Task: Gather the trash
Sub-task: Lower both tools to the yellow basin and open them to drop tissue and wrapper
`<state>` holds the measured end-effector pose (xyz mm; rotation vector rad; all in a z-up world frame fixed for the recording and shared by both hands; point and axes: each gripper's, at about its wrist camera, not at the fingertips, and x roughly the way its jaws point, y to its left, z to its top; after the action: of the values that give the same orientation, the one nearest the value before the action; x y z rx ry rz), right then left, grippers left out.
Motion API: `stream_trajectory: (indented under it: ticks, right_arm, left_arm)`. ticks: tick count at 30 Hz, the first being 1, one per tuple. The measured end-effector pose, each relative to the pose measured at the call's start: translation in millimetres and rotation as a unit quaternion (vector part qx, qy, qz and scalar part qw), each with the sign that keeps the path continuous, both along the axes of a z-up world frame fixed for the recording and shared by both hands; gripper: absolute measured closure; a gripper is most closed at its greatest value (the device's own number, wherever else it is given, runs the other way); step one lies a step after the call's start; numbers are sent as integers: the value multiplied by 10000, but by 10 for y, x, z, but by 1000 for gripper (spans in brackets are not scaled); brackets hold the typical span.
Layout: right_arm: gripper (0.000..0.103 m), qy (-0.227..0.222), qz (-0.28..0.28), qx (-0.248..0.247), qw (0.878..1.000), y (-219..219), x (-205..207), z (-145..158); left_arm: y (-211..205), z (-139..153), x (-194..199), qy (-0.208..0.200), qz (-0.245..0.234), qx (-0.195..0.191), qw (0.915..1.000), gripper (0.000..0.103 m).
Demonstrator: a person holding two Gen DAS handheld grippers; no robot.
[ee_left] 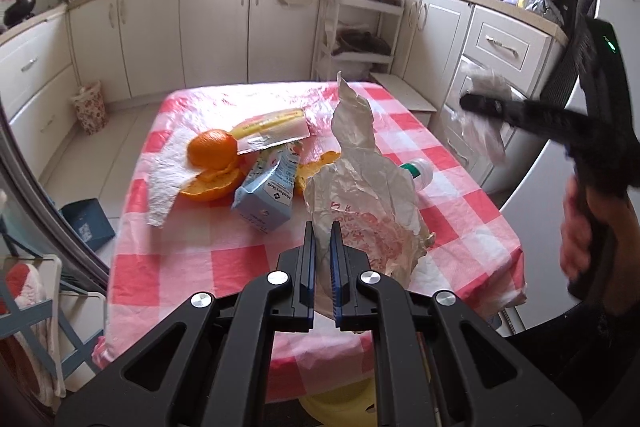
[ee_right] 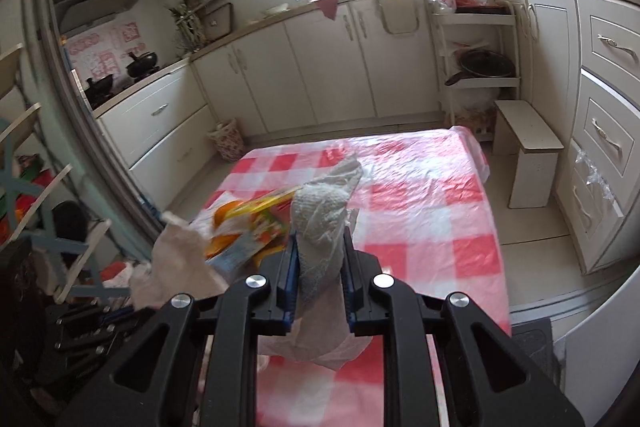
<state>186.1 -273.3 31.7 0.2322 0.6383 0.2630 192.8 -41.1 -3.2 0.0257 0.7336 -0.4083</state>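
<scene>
My left gripper (ee_left: 322, 239) is shut on the edge of a crumpled white plastic bag (ee_left: 360, 187) with red print, held upright above the red-checked table (ee_left: 240, 267). My right gripper (ee_right: 320, 243) is shut on a crumpled paper towel (ee_right: 324, 223); in the left wrist view it is raised at the right (ee_left: 472, 103) with the towel (ee_left: 484, 107) hanging from it. On the table lie an orange with peel (ee_left: 212, 163), a blue carton (ee_left: 266, 199), a yellow wrapper (ee_left: 272, 131), a white paper towel (ee_left: 164, 183) and a bottle (ee_left: 418, 173) behind the bag.
White kitchen cabinets (ee_left: 200, 27) surround the table. A small patterned bin (ee_left: 90, 107) stands on the floor at the far left. A white stool (ee_right: 528, 155) and a shelf rack (ee_right: 476, 67) stand past the table's far right corner. A blue rack (ee_left: 36, 307) is at the near left.
</scene>
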Motion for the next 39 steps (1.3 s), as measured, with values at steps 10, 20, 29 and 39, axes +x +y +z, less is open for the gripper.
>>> stream_trajectory:
  ticks: [10,20,29,39]
  right_arm:
    - [81,248,503,-82,9984,470,-902,-305]
    - [79,1206,653,-426,9896,703,-1229,-892]
    - [74,2135,663,-837,9711,808,-1180,-1405]
    - [45,2580,454,-963,9602,679,-1068,-1654]
  left_arm:
    - [105,40,-586,-148,24,50,9999,97]
    - [138,-213,-989,295,-103,71,9995,97]
    - [-10,-776,-964,1254,-276,392,9909,97]
    - [-268,-1202,-845,1833,-368,797,9791,94]
